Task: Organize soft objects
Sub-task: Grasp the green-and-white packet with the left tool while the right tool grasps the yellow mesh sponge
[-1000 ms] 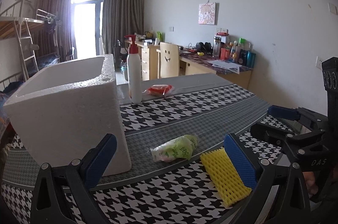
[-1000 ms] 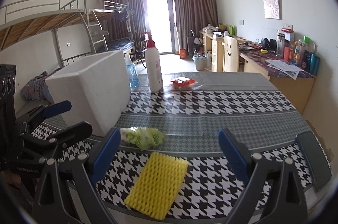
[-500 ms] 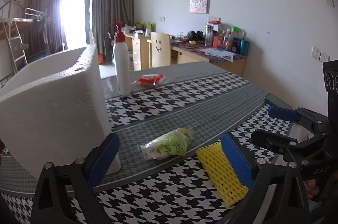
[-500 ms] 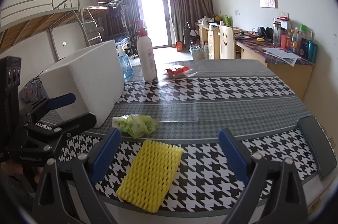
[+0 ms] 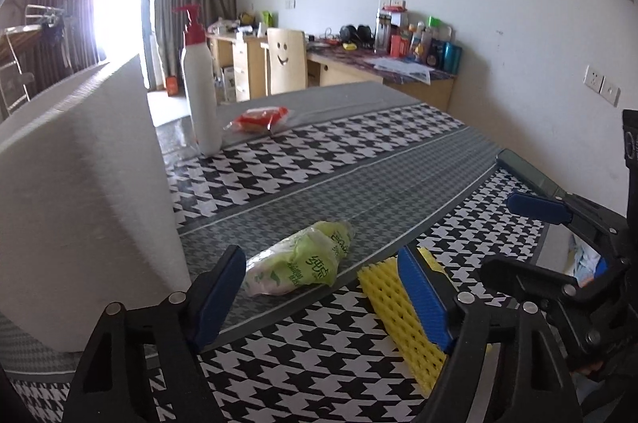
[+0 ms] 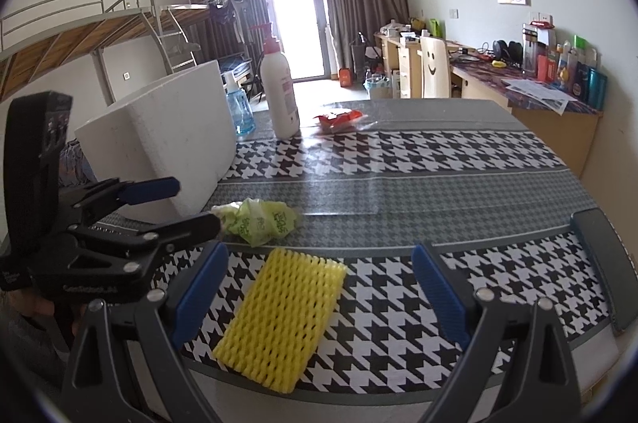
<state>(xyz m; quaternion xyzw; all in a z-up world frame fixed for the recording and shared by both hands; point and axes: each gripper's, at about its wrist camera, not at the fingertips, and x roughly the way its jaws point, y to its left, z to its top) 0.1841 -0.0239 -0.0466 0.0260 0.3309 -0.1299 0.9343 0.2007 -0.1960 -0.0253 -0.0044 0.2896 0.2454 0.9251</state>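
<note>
Both grippers hovering over tabletop [image 6: 458, 159] w/ jaws wide, holding nothing. Left gripper [image 5: 323, 297] framing green tissue pack [image 5: 303, 263], just beside white foam box [image 5: 83, 191]. Right gripper [image 6: 319, 287] framing yellow foam net [image 6: 281, 315], lying flat near front edge.

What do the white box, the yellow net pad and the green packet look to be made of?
White box: looks like expanded foam, matte, with a grainy surface and thick walls.
Yellow net pad: probably soft foam mesh, with open diamond holes.
Green packet: thin crinkled plastic film, slightly glossy; contents unclear.
</note>
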